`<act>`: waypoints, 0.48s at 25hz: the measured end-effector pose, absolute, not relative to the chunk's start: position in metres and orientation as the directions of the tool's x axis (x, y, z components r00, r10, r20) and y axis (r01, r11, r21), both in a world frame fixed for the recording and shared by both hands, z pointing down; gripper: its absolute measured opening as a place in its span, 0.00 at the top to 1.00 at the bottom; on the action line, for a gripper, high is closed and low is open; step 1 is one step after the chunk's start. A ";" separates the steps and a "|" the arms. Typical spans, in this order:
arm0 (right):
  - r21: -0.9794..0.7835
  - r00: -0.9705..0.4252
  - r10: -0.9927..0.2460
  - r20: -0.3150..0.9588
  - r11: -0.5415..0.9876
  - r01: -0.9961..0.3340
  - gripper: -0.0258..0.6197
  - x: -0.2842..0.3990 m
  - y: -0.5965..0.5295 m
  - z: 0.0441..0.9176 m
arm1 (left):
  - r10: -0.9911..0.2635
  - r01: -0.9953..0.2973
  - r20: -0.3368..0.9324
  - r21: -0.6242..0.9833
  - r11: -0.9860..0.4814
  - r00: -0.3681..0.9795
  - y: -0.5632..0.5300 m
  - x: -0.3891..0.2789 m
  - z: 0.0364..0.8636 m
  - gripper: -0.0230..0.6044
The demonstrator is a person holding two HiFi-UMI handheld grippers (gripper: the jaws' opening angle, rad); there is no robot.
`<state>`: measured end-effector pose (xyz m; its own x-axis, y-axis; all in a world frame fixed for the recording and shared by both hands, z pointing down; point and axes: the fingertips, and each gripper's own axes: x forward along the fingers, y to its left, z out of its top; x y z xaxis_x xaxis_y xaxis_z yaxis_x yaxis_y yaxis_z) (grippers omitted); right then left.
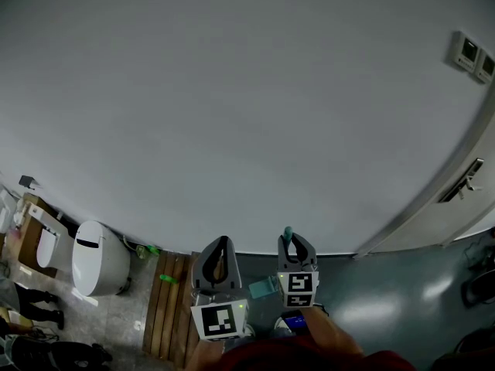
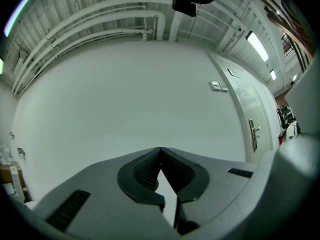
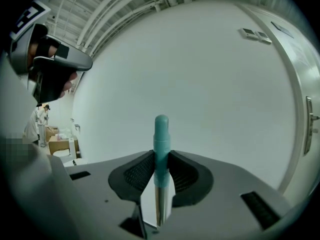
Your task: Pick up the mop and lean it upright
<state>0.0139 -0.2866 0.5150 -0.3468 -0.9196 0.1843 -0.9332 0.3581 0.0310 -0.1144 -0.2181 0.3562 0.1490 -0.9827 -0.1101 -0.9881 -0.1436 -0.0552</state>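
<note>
The mop's handle stands upright in my right gripper (image 3: pixel 161 156), which is shut on it. Its teal end cap (image 3: pixel 161 134) sticks up above the pads, and the metal pole (image 3: pixel 159 204) runs down between the jaws. In the head view the teal tip (image 1: pixel 288 233) pokes out of the right gripper (image 1: pixel 294 247), close to the white wall. The mop's lower part is hidden. My left gripper (image 1: pixel 220 263) is beside it on the left, its tips (image 2: pixel 160 151) shut together with nothing between them.
A white wall fills the view ahead. A toilet (image 1: pixel 97 257) stands at the lower left beside a wooden slatted board (image 1: pixel 166 311) on the floor. A door with a lever handle (image 1: pixel 464 184) is at the right, and wall switches (image 1: pixel 472 55) are above it.
</note>
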 end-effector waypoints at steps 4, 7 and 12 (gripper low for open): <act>0.038 -0.350 -0.920 0.177 0.361 -0.932 0.80 0.012 -0.290 0.516 | -0.984 -0.989 -0.111 -0.052 -0.137 0.142 -0.219 -0.115 0.357 0.94; 0.038 -0.337 -0.925 0.175 0.349 -0.936 0.80 0.013 -0.289 0.518 | -0.983 -0.989 -0.112 -0.053 -0.138 0.143 -0.217 -0.115 0.358 0.94; 0.037 -0.328 -0.928 0.177 0.340 -0.940 0.80 0.016 -0.294 0.517 | -0.983 -0.989 -0.112 -0.053 -0.137 0.142 -0.221 -0.113 0.356 0.94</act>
